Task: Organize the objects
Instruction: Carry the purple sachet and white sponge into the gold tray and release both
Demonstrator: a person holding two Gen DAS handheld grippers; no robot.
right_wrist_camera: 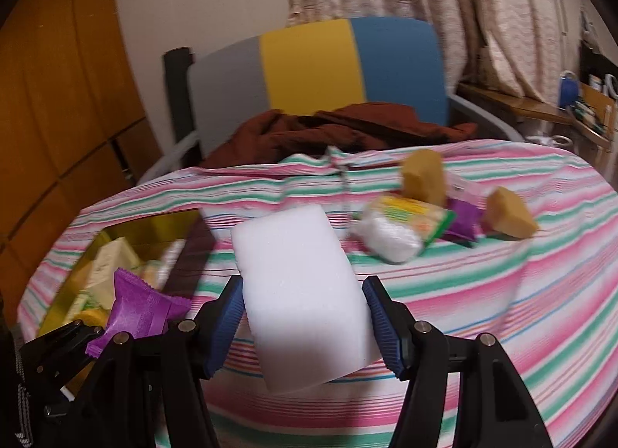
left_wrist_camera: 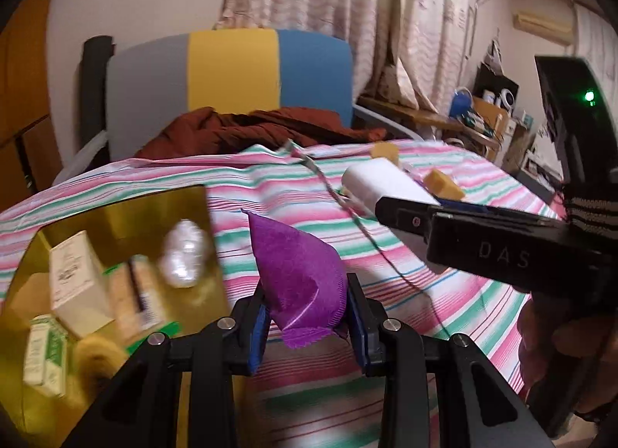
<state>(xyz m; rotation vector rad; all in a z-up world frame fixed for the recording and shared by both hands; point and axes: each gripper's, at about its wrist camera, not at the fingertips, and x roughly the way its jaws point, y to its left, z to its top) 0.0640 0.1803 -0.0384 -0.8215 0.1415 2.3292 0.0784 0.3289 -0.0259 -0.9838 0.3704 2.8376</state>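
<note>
Both tongs (left_wrist_camera: 309,316) raised, loaded

A home bedroom: a bed under a striped sheet (left_wrist_camera: 425,293), a rumpled brown blanket (left_wrist_camera: 247,127), a padded headboard (left_wrist_camera: 231,73), patterned curtains (left_wrist_camera: 347,3), and a cluttered wooden shelf (left_wrist_camera: 463,119) by the wall

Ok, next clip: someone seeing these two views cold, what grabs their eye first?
Probably the loads in both grippers: the left gripper pinches a purple packet, and the right gripper clamps a white foam block, both above the pink-and-green striped cloth. Next, the shiny gold box at the left, already holding small cartons, and the loose items across the cloth at the right.
</note>
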